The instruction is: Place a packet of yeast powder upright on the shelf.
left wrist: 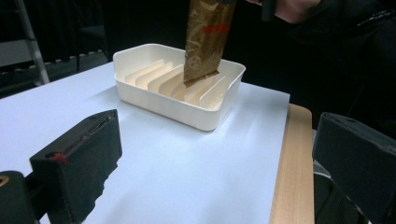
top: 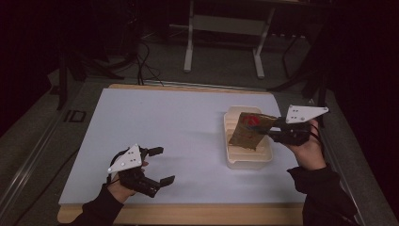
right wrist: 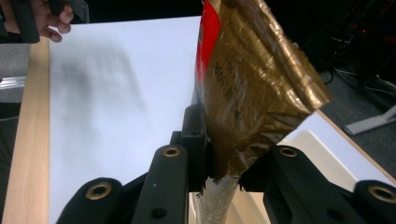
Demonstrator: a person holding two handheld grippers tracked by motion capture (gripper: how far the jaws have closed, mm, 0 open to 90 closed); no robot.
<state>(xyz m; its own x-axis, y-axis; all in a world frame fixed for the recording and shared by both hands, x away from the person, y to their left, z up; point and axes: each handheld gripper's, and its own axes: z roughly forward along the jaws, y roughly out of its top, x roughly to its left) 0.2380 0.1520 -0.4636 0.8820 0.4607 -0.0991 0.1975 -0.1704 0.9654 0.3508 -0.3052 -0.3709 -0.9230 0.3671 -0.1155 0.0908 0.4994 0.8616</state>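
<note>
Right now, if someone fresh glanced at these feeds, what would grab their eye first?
Most striking is the shiny gold packet with a red patch, pinched by the right gripper and hanging with its lower edge down among the dividers of the cream slotted tray at the white mat's right side. Next, the left gripper near the mat's front left, jaws spread wide and holding nothing.

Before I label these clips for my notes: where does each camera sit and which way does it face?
High view: above the near edge, looking forward and down; forearms, left gripper, right gripper.
Left gripper view: on the left gripper, facing the tray; spread jaws.
Right gripper view: on the right gripper, clamping the packet.
All three share the packet.
</note>
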